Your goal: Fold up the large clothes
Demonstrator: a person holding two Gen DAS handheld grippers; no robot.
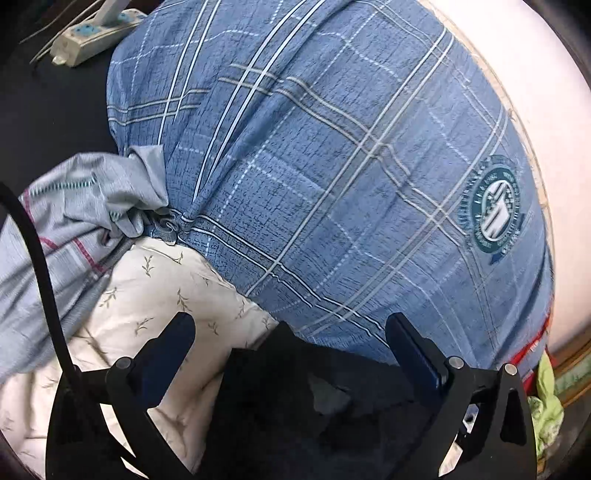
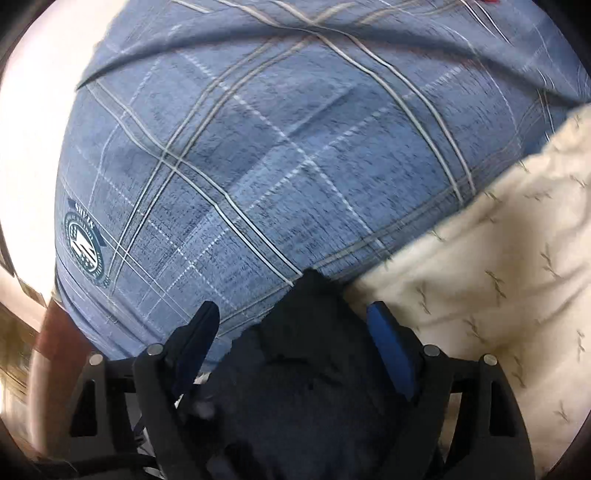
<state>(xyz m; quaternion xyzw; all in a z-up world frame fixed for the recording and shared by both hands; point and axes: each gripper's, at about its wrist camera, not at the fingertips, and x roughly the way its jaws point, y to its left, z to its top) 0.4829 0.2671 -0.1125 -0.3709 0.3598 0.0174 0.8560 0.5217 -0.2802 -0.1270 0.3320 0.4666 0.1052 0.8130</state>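
A blue plaid garment [image 1: 332, 166] lies folded and spread flat, with a round teal emblem [image 1: 489, 214] near one edge. The right wrist view shows the same garment [image 2: 258, 166] and emblem [image 2: 83, 247], somewhat blurred. My left gripper [image 1: 290, 332] stands wide open at the garment's near edge, its pads touching nothing. My right gripper [image 2: 293, 314] is also open at the near edge. A dark cloth [image 2: 306, 369] lies under and between its fingers, and the pads do not press on it. The same dark cloth [image 1: 314, 406] lies below the left gripper.
A cream cloth with a leaf print [image 1: 147, 295] lies beside the garment [image 2: 498, 277]. A grey-blue striped garment [image 1: 74, 221] is bunched at the left. A white power strip [image 1: 92, 33] sits at the far left. A pale surface [image 1: 517, 74] borders the garment. A green cloth [image 1: 546, 398] lies at the right.
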